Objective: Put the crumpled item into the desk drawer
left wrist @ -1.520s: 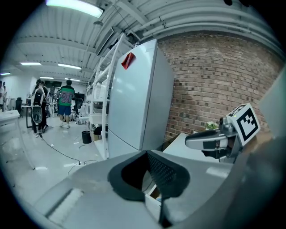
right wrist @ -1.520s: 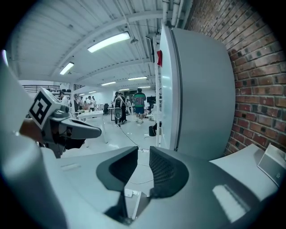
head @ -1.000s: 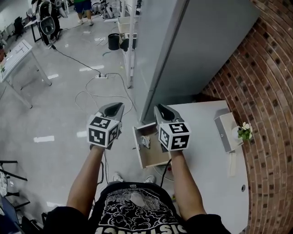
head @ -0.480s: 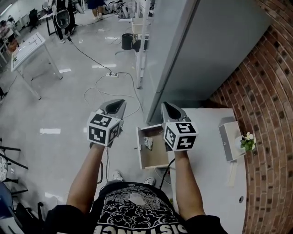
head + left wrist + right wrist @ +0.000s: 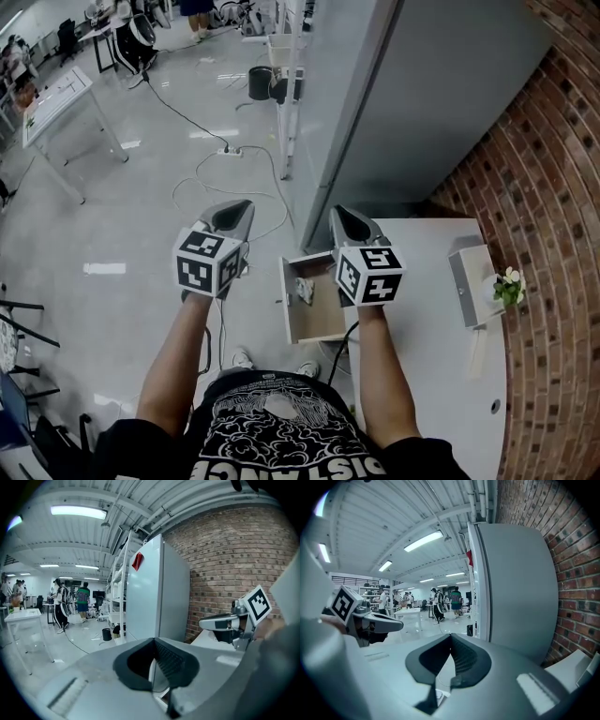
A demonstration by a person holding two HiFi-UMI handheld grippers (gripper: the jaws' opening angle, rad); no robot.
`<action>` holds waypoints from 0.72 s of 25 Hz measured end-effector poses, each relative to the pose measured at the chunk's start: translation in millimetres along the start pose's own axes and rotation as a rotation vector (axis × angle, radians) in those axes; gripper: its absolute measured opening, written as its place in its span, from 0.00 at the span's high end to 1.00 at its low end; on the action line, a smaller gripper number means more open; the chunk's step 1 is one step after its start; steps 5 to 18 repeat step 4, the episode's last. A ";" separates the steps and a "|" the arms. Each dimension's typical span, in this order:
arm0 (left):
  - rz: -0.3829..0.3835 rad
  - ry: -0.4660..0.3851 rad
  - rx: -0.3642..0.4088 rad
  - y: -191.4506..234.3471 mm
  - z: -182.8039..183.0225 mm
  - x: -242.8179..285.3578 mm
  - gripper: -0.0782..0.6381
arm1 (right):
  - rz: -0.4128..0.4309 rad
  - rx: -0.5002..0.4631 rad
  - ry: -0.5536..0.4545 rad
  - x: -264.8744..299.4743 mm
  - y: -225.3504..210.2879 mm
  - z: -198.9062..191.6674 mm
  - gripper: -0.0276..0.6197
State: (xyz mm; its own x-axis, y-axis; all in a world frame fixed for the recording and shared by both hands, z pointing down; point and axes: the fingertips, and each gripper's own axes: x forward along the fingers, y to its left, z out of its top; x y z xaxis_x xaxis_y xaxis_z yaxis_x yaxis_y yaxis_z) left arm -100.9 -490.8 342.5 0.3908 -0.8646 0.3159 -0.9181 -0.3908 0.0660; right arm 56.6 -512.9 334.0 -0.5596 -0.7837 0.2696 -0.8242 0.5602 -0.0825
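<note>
Here we look down over our own arms at a white desk (image 5: 431,328) that stands in a corner, between a brick wall (image 5: 553,187) and a tall grey cabinet (image 5: 412,103). The desk drawer (image 5: 286,309) stands pulled out to the left of the desk top. The crumpled item (image 5: 305,291), a small pale wad, lies inside it on the drawer's brown bottom, near the far end and close to the white front panel. Neither gripper touches it.

We hold the right gripper (image 5: 339,213) above the right side of the open drawer, at the desk's edge, pointing forward toward the foot of the cabinet. In the right gripper view its two ribbed pads meet at the tip with nothing between them, so the jaws are closed and empty.

We hold the left gripper (image 5: 246,204) over the floor, to the left of the drawer and clear of it, pointing the same way. In the left gripper view its pads also come together at the tip, and they clasp nothing.

On the desk's far right side sits a white box (image 5: 466,281), with a little plant with white flowers (image 5: 509,284) just beside it against the bricks. On the shiny floor beyond the grippers a cable (image 5: 211,183) loops away from a power strip (image 5: 228,152).
</note>
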 end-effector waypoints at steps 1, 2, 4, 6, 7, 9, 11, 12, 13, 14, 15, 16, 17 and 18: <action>-0.001 0.001 -0.002 0.2 0.1 -0.7 0.89 | 0.000 0.001 0.001 -0.1 1.0 0.4 0.96; -0.002 0.002 -0.003 0.5 0.5 -1.5 0.89 | 0.001 0.002 0.001 -0.1 2.1 1.0 0.96; -0.003 0.003 -0.004 1.1 1.4 -3.0 0.89 | 0.002 0.003 0.002 -0.1 4.5 2.1 0.96; -0.003 0.003 -0.004 1.1 1.4 -3.0 0.89 | 0.002 0.003 0.002 -0.1 4.5 2.1 0.96; -0.003 0.003 -0.004 1.1 1.4 -3.0 0.89 | 0.002 0.003 0.002 -0.1 4.5 2.1 0.96; -0.003 0.003 -0.004 1.1 1.4 -3.0 0.89 | 0.002 0.003 0.002 -0.1 4.5 2.1 0.96; -0.003 0.003 -0.004 1.1 1.4 -3.0 0.89 | 0.002 0.003 0.002 -0.1 4.5 2.1 0.96; -0.003 0.003 -0.004 1.1 1.4 -3.0 0.89 | 0.002 0.003 0.002 -0.1 4.5 2.1 0.96; -0.003 0.003 -0.004 1.1 1.4 -3.0 0.89 | 0.002 0.003 0.002 -0.1 4.5 2.1 0.96; -0.003 0.003 -0.004 1.1 1.4 -3.0 0.89 | 0.002 0.003 0.002 -0.1 4.5 2.1 0.96; -0.003 0.003 -0.004 1.1 1.4 -3.0 0.89 | 0.002 0.003 0.002 -0.1 4.5 2.1 0.96; -0.003 0.003 -0.004 1.1 1.4 -3.0 0.89 | 0.002 0.003 0.002 -0.1 4.5 2.1 0.96; -0.003 0.003 -0.004 1.1 1.4 -3.0 0.89 | 0.002 0.003 0.002 -0.1 4.5 2.1 0.96; -0.003 0.003 -0.004 1.1 1.4 -3.0 0.89 | 0.002 0.003 0.002 -0.1 4.5 2.1 0.96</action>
